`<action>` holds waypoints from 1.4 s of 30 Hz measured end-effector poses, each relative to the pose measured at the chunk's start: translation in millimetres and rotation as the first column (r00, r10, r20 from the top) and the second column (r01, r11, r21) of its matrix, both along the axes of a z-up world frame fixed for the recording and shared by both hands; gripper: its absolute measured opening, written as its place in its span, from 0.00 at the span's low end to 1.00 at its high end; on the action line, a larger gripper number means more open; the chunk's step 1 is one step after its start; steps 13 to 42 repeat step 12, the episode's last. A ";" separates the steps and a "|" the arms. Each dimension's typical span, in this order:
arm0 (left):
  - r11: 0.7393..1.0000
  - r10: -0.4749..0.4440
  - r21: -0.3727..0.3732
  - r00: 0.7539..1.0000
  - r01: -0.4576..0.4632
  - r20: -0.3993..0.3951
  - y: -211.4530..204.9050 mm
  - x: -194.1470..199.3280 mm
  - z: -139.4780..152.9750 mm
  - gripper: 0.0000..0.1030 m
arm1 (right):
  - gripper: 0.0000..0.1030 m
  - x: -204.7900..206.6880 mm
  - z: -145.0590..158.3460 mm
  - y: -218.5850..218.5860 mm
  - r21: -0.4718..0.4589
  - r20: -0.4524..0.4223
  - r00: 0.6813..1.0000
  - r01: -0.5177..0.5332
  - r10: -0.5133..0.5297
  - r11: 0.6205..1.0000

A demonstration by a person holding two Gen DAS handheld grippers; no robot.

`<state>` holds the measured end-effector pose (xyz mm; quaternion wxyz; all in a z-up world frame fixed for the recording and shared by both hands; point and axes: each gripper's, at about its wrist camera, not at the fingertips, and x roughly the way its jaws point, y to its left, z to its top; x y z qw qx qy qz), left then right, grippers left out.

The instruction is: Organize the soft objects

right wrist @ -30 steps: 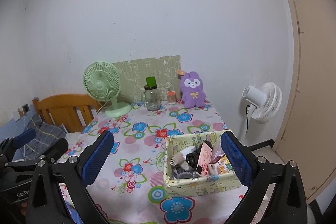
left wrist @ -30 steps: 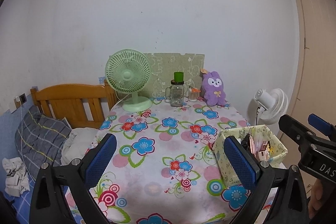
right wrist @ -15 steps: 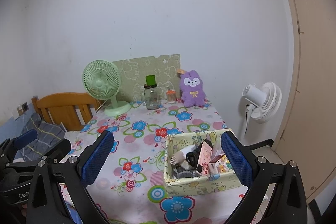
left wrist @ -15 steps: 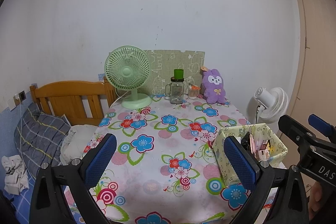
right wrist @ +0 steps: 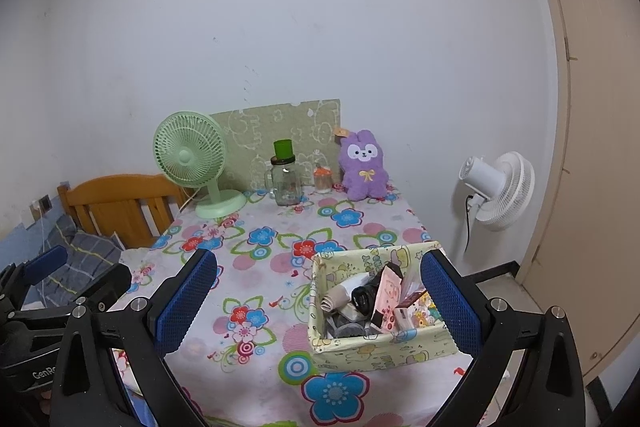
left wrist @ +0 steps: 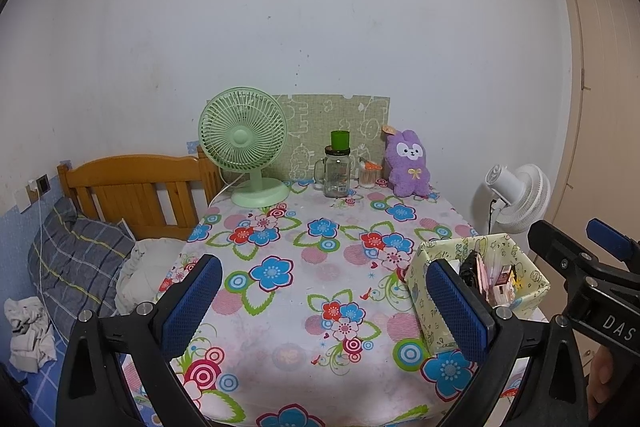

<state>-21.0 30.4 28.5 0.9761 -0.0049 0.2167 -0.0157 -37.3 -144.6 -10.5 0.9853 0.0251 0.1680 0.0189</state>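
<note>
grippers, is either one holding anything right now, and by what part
Nothing is held. The left gripper and the right gripper both stand wide open with empty blue pads, above the floral tablecloth, short of the yellow fabric box.

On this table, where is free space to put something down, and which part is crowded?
The widest free patch is the middle of the tablecloth, between the green fan at the back and the yellow box at the front right. The front left is also bare. The back edge is crowded: fan, glass jar, small cup and purple plush rabbit stand in a row.
</note>
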 end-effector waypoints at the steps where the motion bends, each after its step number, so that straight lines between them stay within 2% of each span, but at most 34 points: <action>1: 1.000 0.000 0.001 1.000 0.000 -0.001 -0.3 0.4 -0.3 1.00 | 1.00 0.2 -0.1 -0.2 0.001 -0.001 1.000 0.000 0.000 1.000; 42: 1.000 -0.001 0.007 1.000 0.001 0.004 -1.2 1.3 -0.7 1.00 | 1.00 -0.1 -0.5 -1.7 0.002 -0.004 1.000 0.004 -0.004 1.000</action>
